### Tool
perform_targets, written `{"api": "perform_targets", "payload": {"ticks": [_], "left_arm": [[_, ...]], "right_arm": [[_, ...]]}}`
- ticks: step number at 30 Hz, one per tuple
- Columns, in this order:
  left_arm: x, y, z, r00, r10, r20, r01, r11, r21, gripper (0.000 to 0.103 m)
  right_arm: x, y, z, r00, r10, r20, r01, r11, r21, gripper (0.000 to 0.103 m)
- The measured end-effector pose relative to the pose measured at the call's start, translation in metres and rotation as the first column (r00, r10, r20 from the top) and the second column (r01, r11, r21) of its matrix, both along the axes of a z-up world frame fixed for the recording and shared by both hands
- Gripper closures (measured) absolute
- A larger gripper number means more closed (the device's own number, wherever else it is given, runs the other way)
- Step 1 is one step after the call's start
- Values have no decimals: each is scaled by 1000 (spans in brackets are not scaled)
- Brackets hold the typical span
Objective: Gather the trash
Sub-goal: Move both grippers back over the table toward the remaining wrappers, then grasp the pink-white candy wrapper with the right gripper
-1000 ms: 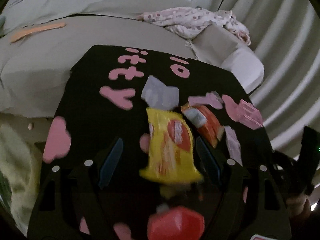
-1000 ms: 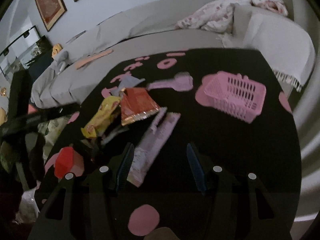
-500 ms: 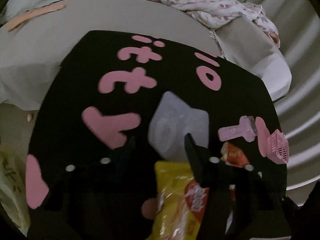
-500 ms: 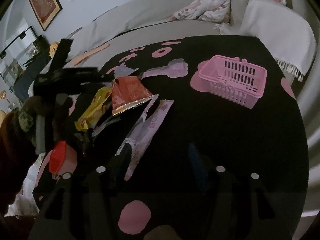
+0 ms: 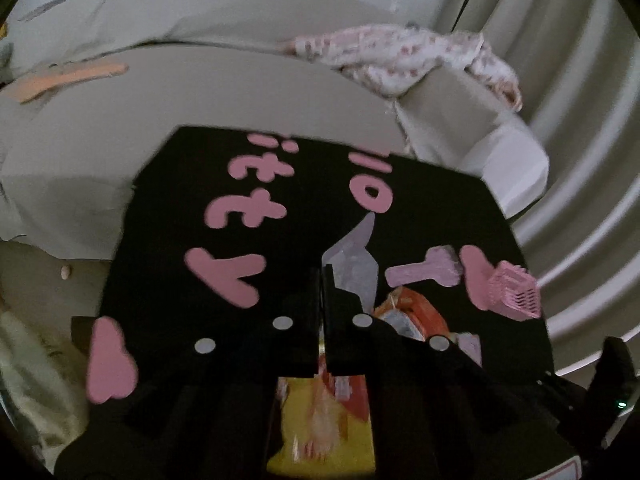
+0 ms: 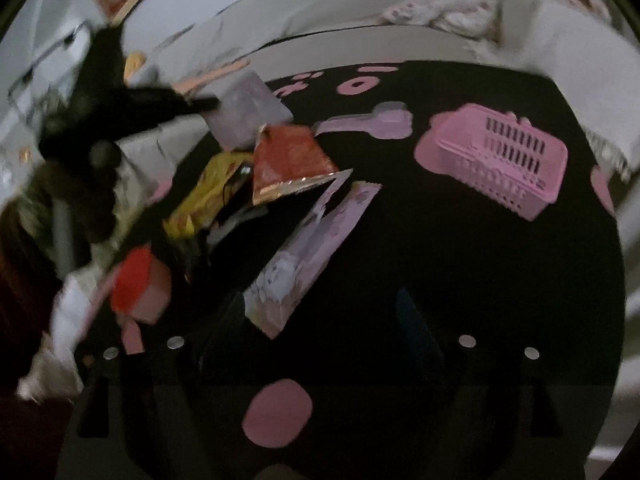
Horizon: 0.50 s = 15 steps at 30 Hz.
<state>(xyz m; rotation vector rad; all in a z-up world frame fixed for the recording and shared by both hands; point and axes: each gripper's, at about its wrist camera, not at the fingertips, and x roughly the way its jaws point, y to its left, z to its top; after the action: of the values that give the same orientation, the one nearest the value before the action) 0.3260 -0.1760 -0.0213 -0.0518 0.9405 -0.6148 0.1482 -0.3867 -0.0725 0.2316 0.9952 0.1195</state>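
Observation:
My left gripper [image 5: 322, 280] is shut on a corner of a pale lilac wrapper [image 5: 354, 266], which hangs lifted off the black table [image 5: 180, 280]. The right wrist view shows that same wrapper [image 6: 248, 112] held up in the left gripper [image 6: 208, 103]. Below lie a yellow wrapper [image 6: 208, 196], a red foil wrapper [image 6: 288, 158] and a long lilac wrapper [image 6: 312, 248]. My right gripper [image 6: 320, 316] is low over the table, its jaws opening. The long wrapper's near end lies by its left finger, unpressed. A pink basket [image 6: 500, 160] stands to the right.
A red-topped block [image 6: 136, 284] lies at the table's left edge, a lilac bone-shaped piece [image 6: 376, 124] behind the wrappers. A grey sofa [image 5: 240, 92] with a flowered blanket [image 5: 400, 56] runs behind the table. Curtains [image 5: 580, 120] hang on the right.
My left gripper moved forward past the yellow wrapper, closed on the pale lilac wrapper and raised it. The right gripper's jaws spread wider while it stayed in place.

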Motion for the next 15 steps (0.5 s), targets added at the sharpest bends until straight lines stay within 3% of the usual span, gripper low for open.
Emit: {"api": "perform_targets", "payload": {"ticks": [2, 5, 9, 15], "left_arm": [[-10, 15, 9, 1000, 20, 8, -20, 999, -27, 102], [-28, 41, 24, 998, 59, 17, -58, 996, -73, 102], [-51, 75, 37, 995, 99, 25, -95, 988, -119, 102], [-76, 120, 40, 987, 163, 8, -161, 977, -143, 102]], "right_arm": [[1, 4, 1, 999, -33, -10, 33, 999, -15, 28], [4, 2, 4, 997, -82, -5, 82, 996, 40, 28], [23, 6, 13, 989, -142, 32, 142, 990, -15, 30], [54, 12, 3, 988, -156, -22, 154, 986, -62, 55]]}}
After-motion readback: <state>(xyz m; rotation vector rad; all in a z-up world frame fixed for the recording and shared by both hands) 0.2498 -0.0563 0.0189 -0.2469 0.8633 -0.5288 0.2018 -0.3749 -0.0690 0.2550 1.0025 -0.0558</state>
